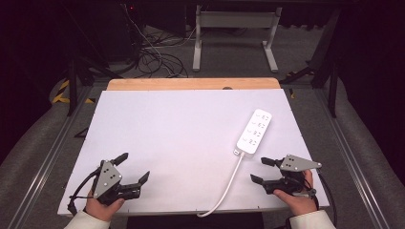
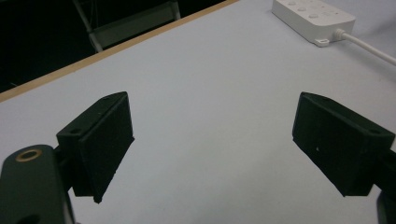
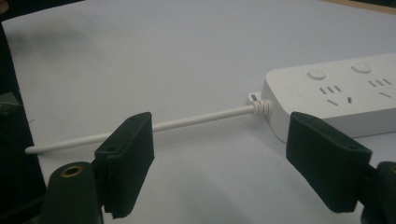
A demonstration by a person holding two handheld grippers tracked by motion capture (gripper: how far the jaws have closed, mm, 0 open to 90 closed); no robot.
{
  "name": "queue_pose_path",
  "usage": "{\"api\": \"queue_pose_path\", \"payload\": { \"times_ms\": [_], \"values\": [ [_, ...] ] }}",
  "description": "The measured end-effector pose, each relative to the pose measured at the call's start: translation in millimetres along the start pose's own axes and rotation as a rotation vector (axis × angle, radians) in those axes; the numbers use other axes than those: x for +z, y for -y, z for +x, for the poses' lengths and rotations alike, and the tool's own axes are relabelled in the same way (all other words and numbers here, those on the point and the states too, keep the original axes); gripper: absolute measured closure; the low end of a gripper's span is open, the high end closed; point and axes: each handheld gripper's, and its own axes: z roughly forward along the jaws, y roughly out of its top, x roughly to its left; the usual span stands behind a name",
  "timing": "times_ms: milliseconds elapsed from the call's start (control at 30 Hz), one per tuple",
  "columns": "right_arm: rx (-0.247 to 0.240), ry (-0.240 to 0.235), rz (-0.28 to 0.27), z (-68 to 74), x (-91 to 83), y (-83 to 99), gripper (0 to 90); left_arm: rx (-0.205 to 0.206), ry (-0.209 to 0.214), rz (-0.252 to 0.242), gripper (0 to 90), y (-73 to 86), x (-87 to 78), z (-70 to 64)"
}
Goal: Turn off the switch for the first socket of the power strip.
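Table: a white board [image 1: 181, 138] covers the table top; a strip of bare wood [image 1: 191, 84] shows along its far edge.
Power strip: a white power strip [image 1: 254, 130] lies flat on the right half of the board, long axis running from near to far and slightly angled. Its far end sits well in from the right edge of the board.
Cord: a white cord [image 1: 229, 183] leaves the near end of the power strip, curves toward the person and runs off the near edge of the board.
Left gripper: the left gripper [image 1: 134, 167] is held at the near left corner of the board, jaws spread wide with nothing between them. The left gripper view shows bare board between the jaws and the power strip [image 2: 314, 14] far off at upper right.
Right gripper: the right gripper [image 1: 262, 170] is held at the near right, just beside the near end of the power strip, jaws spread and empty. In the right gripper view the cord [image 3: 140, 128] passes behind the left jaw, apart from it, and the power strip [image 3: 336, 95] lies beyond the right jaw.
Hands: the left hand [image 1: 102, 207] and the right hand [image 1: 298, 200] grip the tools from the near edge.
Open room: the middle and left of the board are bare, from the near edge to the wooden strip.
Surroundings: beyond the table, a white frame [image 1: 236, 33] and loose cables [image 1: 153, 57] rest on the grey floor.
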Motion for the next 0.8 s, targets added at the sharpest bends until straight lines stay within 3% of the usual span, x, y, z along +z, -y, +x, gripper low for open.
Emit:
{"api": "queue_pose_path", "payload": {
  "times_ms": [267, 533, 667, 800],
  "values": [
    [-0.013, -0.003, 0.041, 2.7, 9.9, 5.0, 21.5, 0.008, 0.013, 0.012, 12.7, 1.9, 3.3, 2.1],
    [0.001, 0.031, 0.004, 1.7, 6.0, 2.9, 21.7, 0.008, 0.0, 0.015, 12.2, 2.2, 4.3, 2.6],
    [0.045, 0.055, 0.007, -2.8, 3.9, 4.0, 24.1, -0.005, -0.001, 0.013, 11.4, 2.2, 6.2, 2.8],
    [0.026, 0.064, -0.004, -2.2, 2.4, 3.4, 23.6, 0.002, -0.015, 0.018, 10.6, 2.8, 8.1, 4.3]
  ]
}}
